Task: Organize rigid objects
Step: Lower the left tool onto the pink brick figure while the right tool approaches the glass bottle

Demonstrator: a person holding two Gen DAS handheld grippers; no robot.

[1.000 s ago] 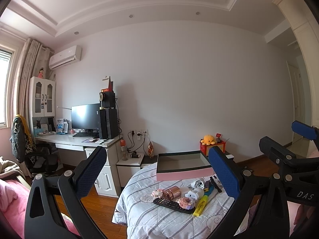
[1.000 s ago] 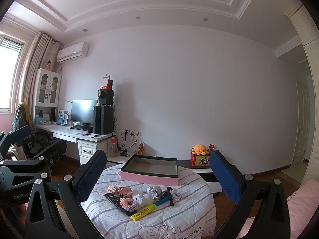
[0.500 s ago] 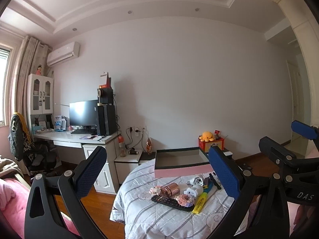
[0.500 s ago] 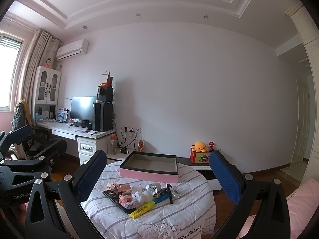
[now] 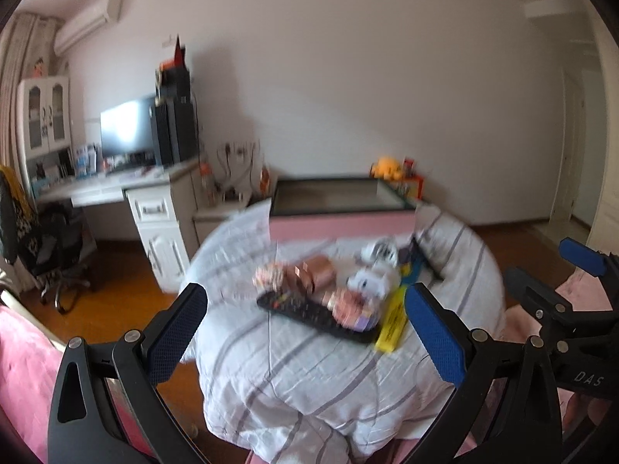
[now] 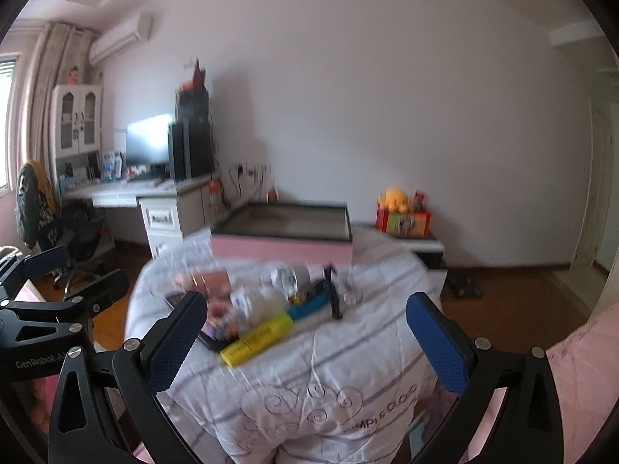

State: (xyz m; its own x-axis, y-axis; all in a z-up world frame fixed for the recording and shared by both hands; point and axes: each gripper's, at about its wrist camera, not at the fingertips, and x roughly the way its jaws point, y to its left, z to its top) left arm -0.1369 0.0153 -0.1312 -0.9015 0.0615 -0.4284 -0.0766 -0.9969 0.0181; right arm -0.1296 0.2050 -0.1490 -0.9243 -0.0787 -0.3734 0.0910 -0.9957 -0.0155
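The left gripper (image 5: pixel 305 334) hangs with its blue-padded jaws spread wide and empty; the right gripper (image 6: pixel 305 342) does likewise. Beyond them stands a round table (image 5: pixel 294 379) draped in a white, grey-striped quilt. Near its middle lies a blurred cluster: a flat black remote control (image 5: pixel 309 315), a yellow highlighter pen (image 6: pixel 257 338), a copper-coloured cylinder (image 5: pixel 315 276) and a small white figurine (image 5: pixel 369 280). At the far edge sits an open, shallow pink box with a dark rim (image 6: pixel 282 234).
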